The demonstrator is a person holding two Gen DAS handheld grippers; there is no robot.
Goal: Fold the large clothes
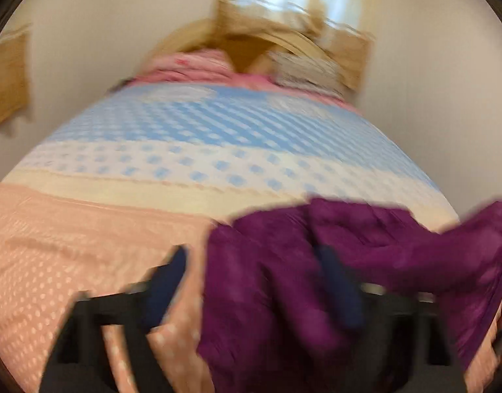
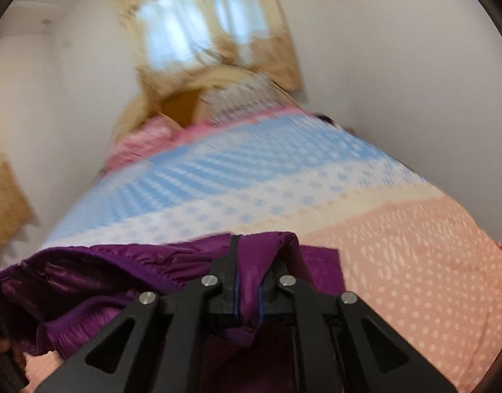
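- A bed [image 1: 126, 183], covered by a spread banded in blue checks, white with blue dots, cream and peach with pale dots, is seen stretching ahead of both grippers.
- A curtained window [image 2: 198, 29] is seen on the wall beyond the far end of the bed (heavily blurred in both views).
- Pink bedding [image 1: 192, 65] is piled at that far end, well ahead of the fingers.
- A purple jacket [image 1: 270, 288] is found on the peach band, just in front of both grippers, bunched and partly lifted.
- The left gripper [image 1: 251, 288] is held with its fingers spread wide; the jacket is draped over the right-hand one, and nothing is pinched.
- The right gripper [image 2: 249, 294] is nearly pressed together, a fold of the jacket being pinched between its pads.
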